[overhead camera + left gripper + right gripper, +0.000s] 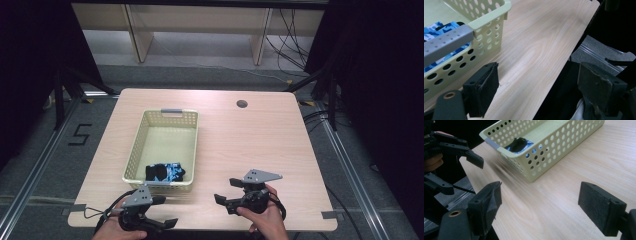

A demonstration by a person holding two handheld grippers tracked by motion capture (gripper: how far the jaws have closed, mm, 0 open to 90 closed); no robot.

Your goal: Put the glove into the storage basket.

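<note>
Currently:
Cloth: blue-and-black bundle lies in the basket's near end; likely soft, light. Pinch a raised fold.
Left tool: released, empty.
Right tool: released, over your worktop.

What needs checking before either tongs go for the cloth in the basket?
1. Left tongs open, nothing held: ok; jaws stand wide apart in the left gripper view.
2. Right tongs open, nothing held: ok; wide gap over bare table.
3. Cloth in the basket, at its near end: ok.
4. Path from above to the cloth: ok; nothing lies over it.
5. Near handle close to the cloth: not ok; it sits right beside the near rim.
6. Whether the cloth is one piece or several: cannot tell; it is bunched up.
</note>
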